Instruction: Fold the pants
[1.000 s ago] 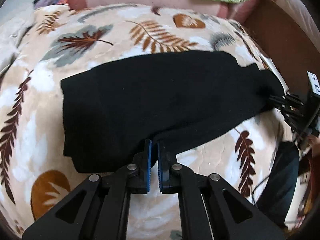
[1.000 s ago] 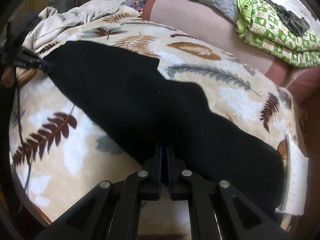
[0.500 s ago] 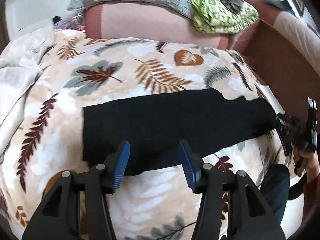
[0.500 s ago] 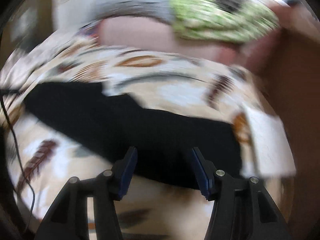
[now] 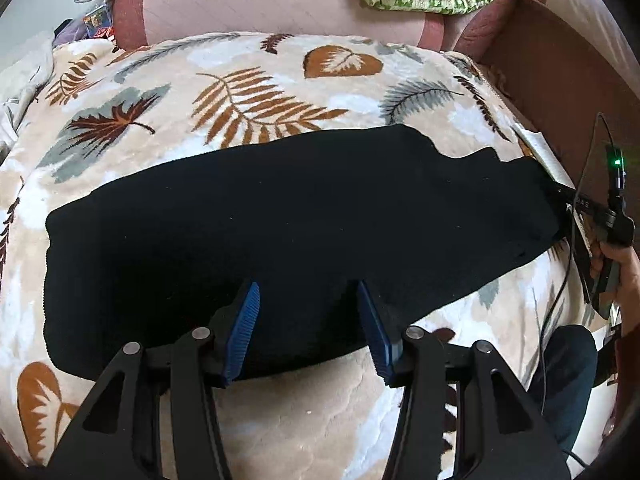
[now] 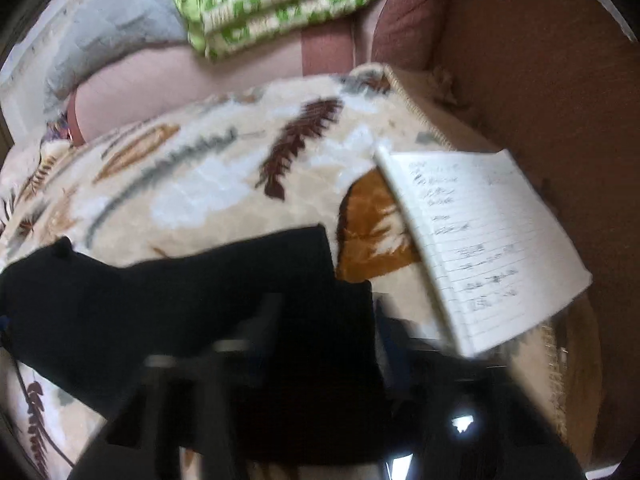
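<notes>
Well, over on the left the leaf-print blanket (image 5: 248, 92) covers the bed, and the black pants (image 5: 280, 232) lie across it in a long folded band, one end squared off on the left, the other running to the right edge. The left gripper (image 5: 308, 312) hangs over the near hem with its blue pads (image 5: 244, 328) spread apart and nothing caught between them. Further right, a lined notebook (image 6: 484, 240) with handwriting rests on the blanket's corner, just beside the pants' right end. At that end is the right gripper (image 5: 560, 192), in a hand (image 5: 624, 272); its own camera is badly smeared, with black cloth lying over its fingers. Its jaws are pressed together, apparently nipping the cloth's edge, though the blur hides the pinch itself.
</notes>
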`<state>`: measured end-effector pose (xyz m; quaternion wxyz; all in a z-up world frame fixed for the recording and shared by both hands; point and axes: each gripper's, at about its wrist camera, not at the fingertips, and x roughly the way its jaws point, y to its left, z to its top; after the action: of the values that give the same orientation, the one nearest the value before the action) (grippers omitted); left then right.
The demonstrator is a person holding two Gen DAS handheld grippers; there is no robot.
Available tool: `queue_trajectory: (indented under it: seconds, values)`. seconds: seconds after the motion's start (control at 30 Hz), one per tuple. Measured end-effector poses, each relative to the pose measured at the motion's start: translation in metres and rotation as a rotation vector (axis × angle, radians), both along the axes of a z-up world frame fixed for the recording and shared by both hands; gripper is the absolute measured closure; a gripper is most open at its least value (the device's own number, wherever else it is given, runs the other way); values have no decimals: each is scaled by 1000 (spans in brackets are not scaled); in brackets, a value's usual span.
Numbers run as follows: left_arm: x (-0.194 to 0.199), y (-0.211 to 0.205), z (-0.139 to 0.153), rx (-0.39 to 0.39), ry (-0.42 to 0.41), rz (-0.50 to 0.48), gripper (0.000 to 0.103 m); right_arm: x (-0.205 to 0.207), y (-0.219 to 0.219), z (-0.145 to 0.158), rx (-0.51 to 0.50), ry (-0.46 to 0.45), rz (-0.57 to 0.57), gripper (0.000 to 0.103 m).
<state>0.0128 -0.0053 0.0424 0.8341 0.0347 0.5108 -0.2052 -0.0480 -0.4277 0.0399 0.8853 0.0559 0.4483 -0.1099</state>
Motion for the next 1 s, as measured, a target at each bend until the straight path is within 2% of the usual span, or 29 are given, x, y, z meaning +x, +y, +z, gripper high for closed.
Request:
queue_trajectory:
  seconds: [0.07, 0.17, 0.23, 0.27, 0.37, 0.4, 0.47, 0.53, 0.6, 0.63, 0.7, 0.73, 0.83, 1.0]
  values:
    - [-1, 1, 1, -2, 2, 1, 54, -8, 0, 6, -22, -30, 4, 100]
    - [-2, 2, 1, -1, 2, -1, 54, -33, -3, 29, -2, -114, -9, 100]
    - [-2, 2, -1, 0, 2, 0, 54, -51, -8, 37, 9, -135, -32, 100]
    - [-2, 1, -2, 1, 1, 3, 54, -54, -8, 35, 13, -125, -35, 100]
    - [-4, 0, -4, 0, -5, 11, 52, -50, -4, 13, -93, -31, -57, 102]
    - [-5, 0, -3, -1, -7, 13, 52, -48, -4, 6, -90, -14, -54, 102]
    - [-6, 2, -2, -8, -1, 21, 52, -46, -3, 0, -92, -4, -50, 102]
    - [-8, 8, 3, -26, 5, 34, 52, -47, 1, 6, -114, -9, -49, 101]
    - [-11, 14, 8, -28, -7, 48, 50, -55, 7, 24, -102, -64, -53, 94]
    - [-12, 18, 10, -22, -16, 61, 49, -58, 10, 30, -85, -86, -47, 85]
    - [-13, 28, 14, -9, -31, 95, 43, -61, 25, 45, -29, -131, 2, 52]
    - [-13, 32, 15, -9, -34, 107, 42, -61, 36, 49, -12, -143, 35, 49]
    - [-12, 44, 15, 0, -35, 151, 42, -56, 72, 53, 34, -163, 137, 49]
    - [-15, 59, 19, 32, -74, 188, 41, -42, 136, 41, 83, -180, 267, 50]
